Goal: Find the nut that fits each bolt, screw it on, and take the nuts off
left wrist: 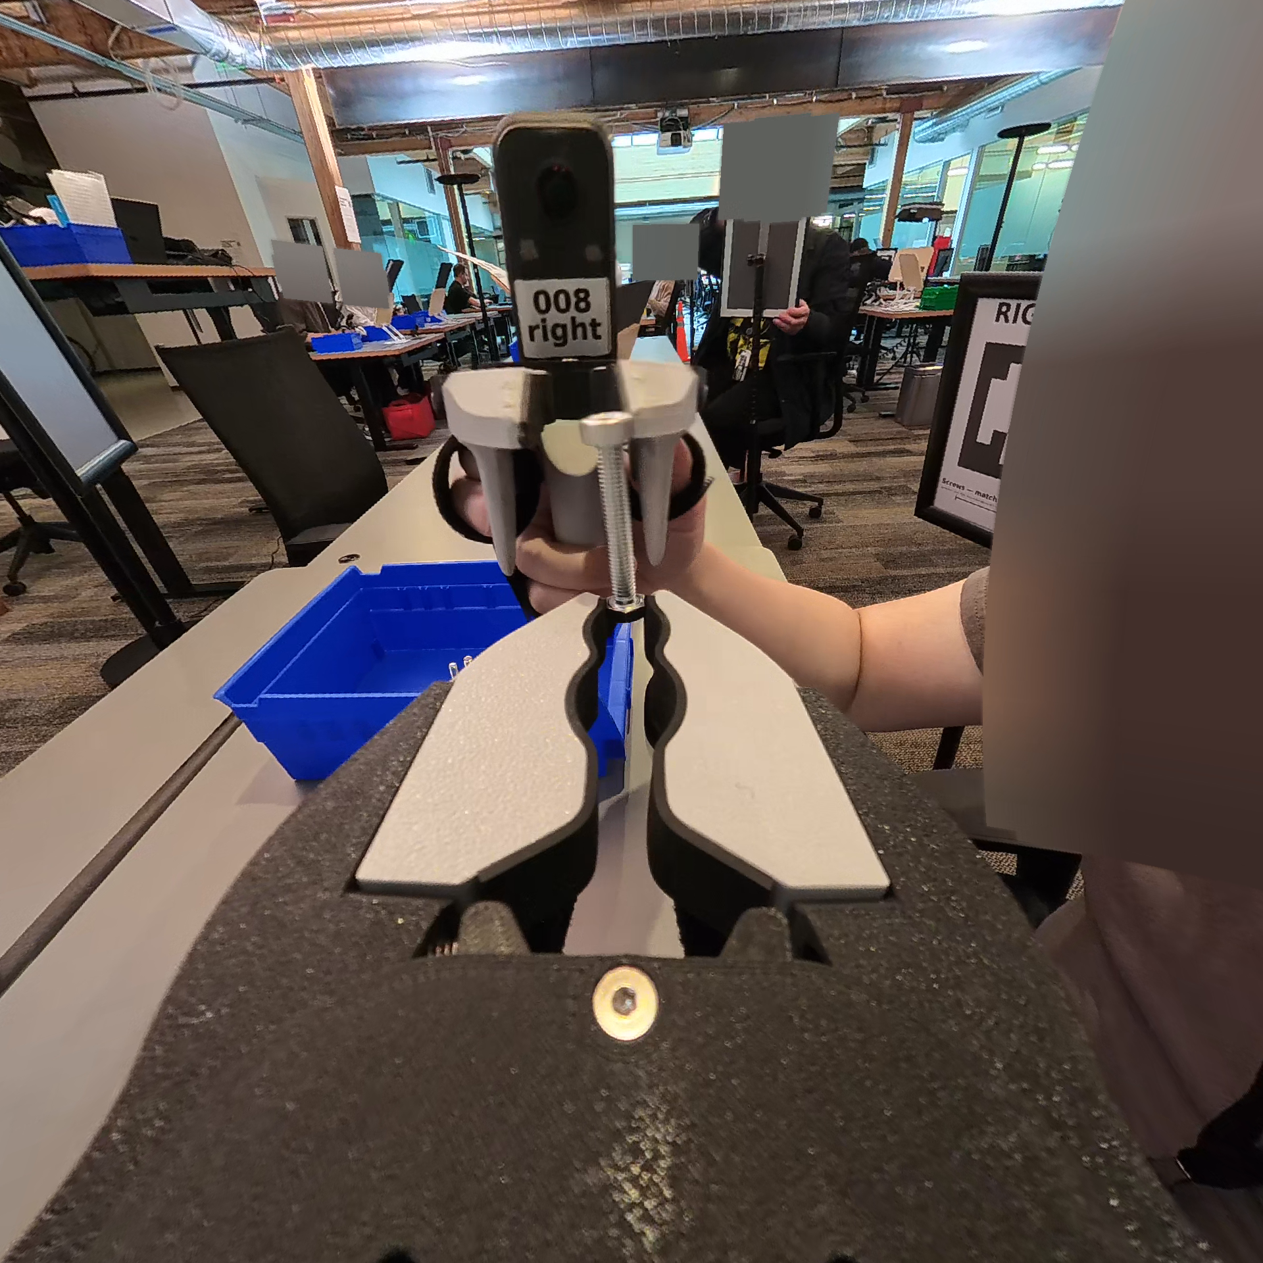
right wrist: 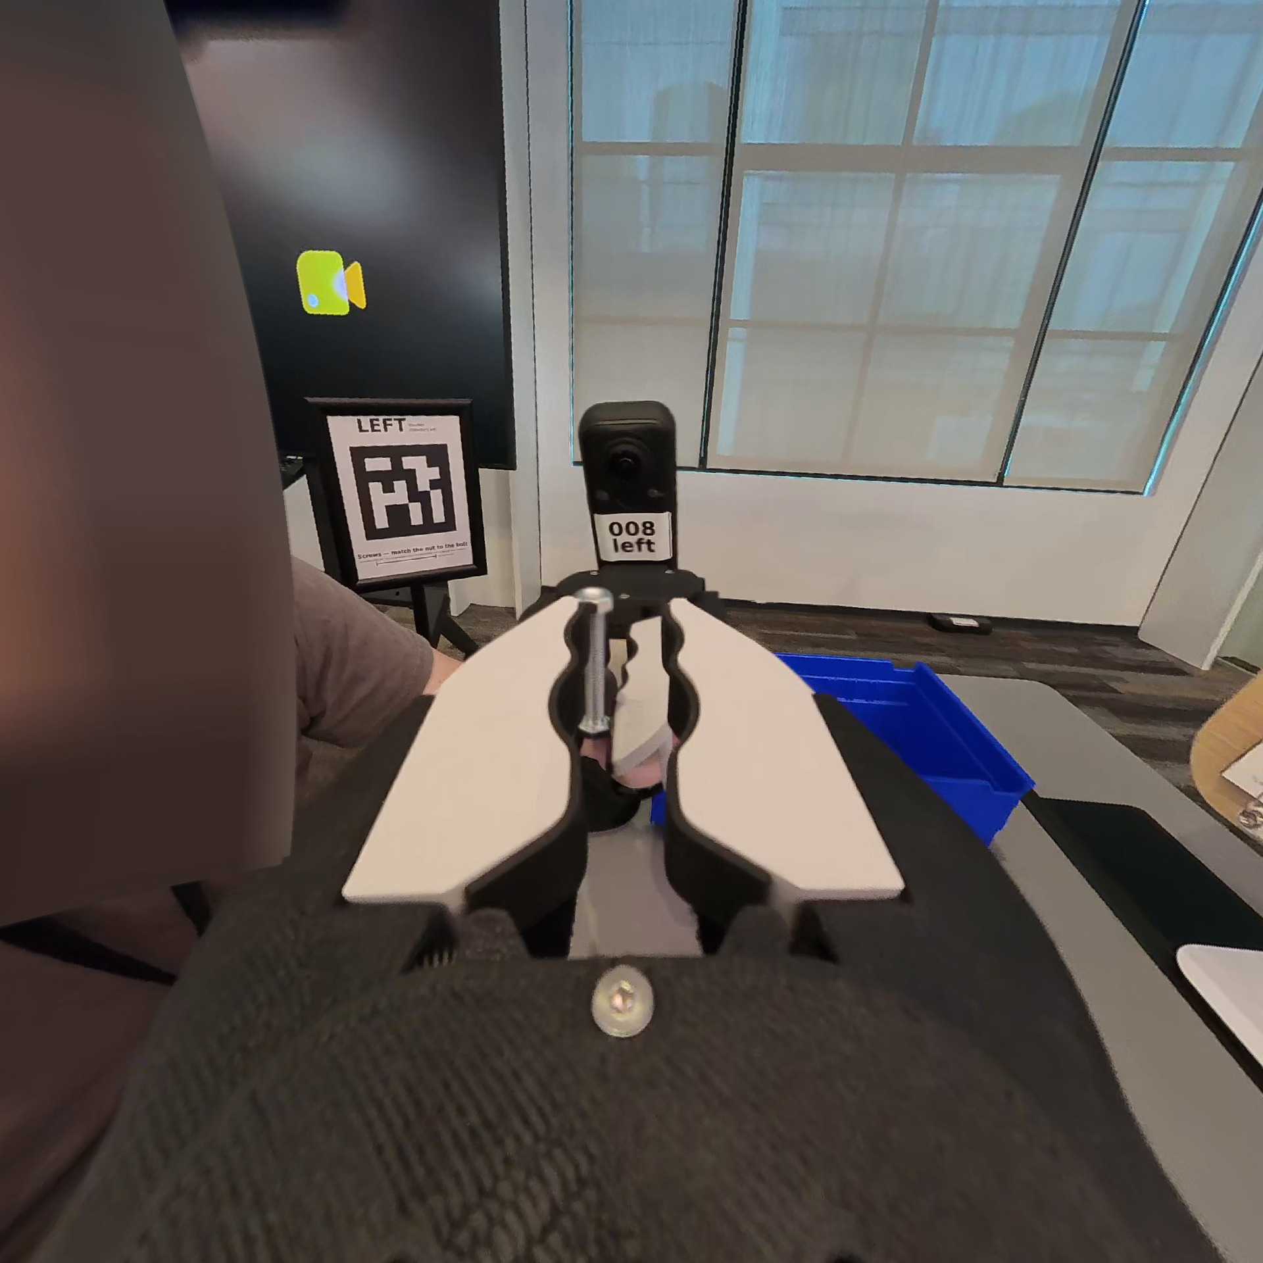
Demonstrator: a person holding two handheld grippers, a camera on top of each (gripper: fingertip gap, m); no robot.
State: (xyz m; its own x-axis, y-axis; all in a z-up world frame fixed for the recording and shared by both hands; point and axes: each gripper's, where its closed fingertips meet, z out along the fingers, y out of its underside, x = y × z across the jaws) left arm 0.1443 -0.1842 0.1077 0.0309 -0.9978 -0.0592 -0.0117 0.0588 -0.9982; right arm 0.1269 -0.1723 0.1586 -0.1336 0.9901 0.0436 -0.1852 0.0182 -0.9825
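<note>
A long silver bolt (left wrist: 615, 519) stands upright, head up, with its lower end in a small nut (left wrist: 623, 605). My left gripper (left wrist: 623, 608) is shut on that nut at its fingertips. My right gripper (left wrist: 581, 564) faces the left one, held by a bare hand, open, with one finger on each side of the bolt. In the right wrist view the bolt (right wrist: 592, 656) runs along the gap of the right gripper (right wrist: 625, 608), close to its left finger. A finger of the left gripper (right wrist: 639, 724) shows through the gap.
A blue bin (left wrist: 383, 656) sits on the grey table (left wrist: 102, 786) just left of the grippers, with a few small metal parts (left wrist: 459, 666) inside. It also shows in the right wrist view (right wrist: 922, 724). Framed marker signs (right wrist: 403, 492) and a black chair (left wrist: 273, 424) stand beyond the table. The gap from one gripper's tips to the other's is roughly 5 cm.
</note>
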